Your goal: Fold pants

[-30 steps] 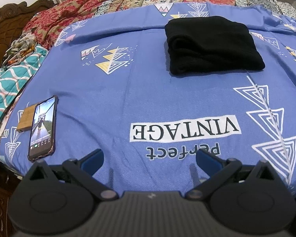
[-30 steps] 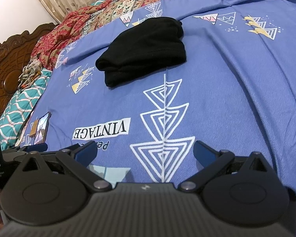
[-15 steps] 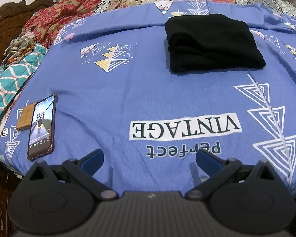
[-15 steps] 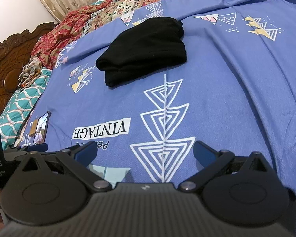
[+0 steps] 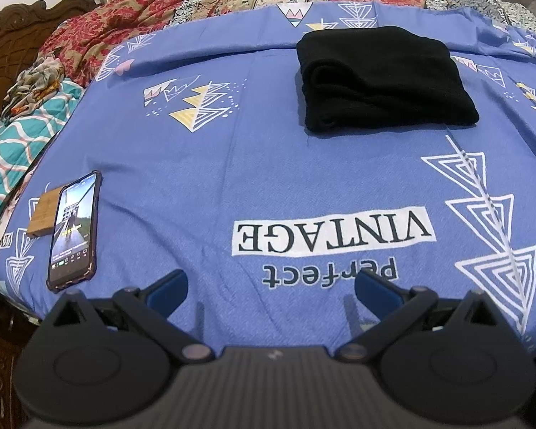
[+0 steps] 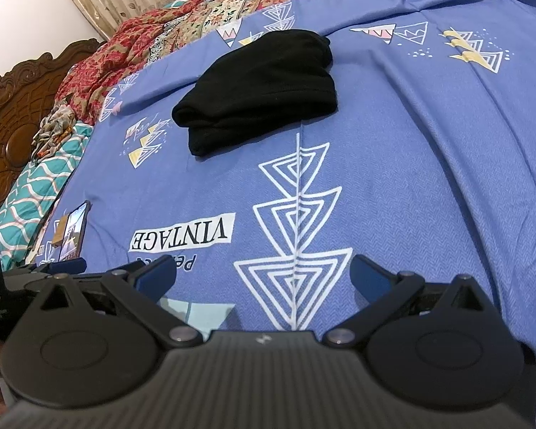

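Your left gripper (image 5: 269, 287) and right gripper (image 6: 262, 275) hang apart and empty at the frame's bottom while the black pants (image 5: 384, 78), a soft, light, folded bundle best pinched at its layered edge, lie upper right on the bed sheet (image 5: 268, 164) printed "Perfect VINTAGE".

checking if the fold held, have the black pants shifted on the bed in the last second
No. The black pants keep their spot against the sheet's white triangle print and the phone; the slight drift in the left view is the camera's.
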A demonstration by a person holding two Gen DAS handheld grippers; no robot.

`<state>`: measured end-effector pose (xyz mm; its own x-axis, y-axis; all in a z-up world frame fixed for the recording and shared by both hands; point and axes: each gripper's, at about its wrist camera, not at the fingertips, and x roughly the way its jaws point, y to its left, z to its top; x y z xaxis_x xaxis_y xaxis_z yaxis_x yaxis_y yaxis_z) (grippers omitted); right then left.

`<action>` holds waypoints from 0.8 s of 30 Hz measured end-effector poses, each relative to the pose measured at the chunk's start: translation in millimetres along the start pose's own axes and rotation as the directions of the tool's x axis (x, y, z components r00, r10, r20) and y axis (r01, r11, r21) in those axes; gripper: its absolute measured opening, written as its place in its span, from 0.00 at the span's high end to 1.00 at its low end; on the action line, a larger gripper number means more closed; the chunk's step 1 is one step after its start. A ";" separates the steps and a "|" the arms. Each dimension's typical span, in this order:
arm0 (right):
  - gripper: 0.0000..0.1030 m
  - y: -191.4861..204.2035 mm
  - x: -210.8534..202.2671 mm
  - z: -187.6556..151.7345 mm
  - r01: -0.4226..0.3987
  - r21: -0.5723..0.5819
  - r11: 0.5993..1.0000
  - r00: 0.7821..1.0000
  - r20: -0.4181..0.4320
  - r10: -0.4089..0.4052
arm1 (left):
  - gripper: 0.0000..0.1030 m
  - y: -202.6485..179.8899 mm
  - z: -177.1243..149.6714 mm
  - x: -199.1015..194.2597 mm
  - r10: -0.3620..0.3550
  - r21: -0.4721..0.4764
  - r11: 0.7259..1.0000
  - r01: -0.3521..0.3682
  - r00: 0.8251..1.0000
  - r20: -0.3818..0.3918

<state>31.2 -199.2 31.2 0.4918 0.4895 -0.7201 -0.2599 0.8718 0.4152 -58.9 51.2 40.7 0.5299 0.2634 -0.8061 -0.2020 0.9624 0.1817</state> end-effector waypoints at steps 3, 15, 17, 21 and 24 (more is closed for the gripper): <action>0.00 0.1 -0.1 -0.1 0.000 0.001 1.000 1.000 0.000 0.000 | 0.00 1.7 0.5 -1.9 -0.007 -0.010 1.000 0.007 1.000 0.010; 0.00 -0.1 0.3 -0.6 -0.002 0.003 1.000 1.000 -0.001 0.002 | 0.00 4.2 3.9 -9.8 -0.026 -0.032 0.999 0.028 0.998 0.060; 0.00 -0.2 0.5 -0.4 -0.002 0.003 1.000 1.000 -0.001 0.002 | 0.00 3.8 3.3 -9.1 -0.023 -0.031 0.999 0.024 0.998 0.055; 0.00 -0.1 0.6 -0.6 -0.002 0.003 1.000 1.000 -0.003 0.003 | 0.00 4.0 2.5 -10.1 -0.023 -0.028 0.999 0.025 0.998 0.057; 0.00 0.3 0.5 -1.2 -0.003 0.003 1.000 1.000 -0.003 0.003 | 0.00 4.0 2.6 -11.2 -0.026 -0.030 0.999 0.028 0.998 0.062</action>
<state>30.4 -198.7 30.2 0.4887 0.4918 -0.7206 -0.2584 0.8705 0.4188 -63.5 52.3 51.9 0.5852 0.2423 -0.7738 -0.2120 0.9668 0.1424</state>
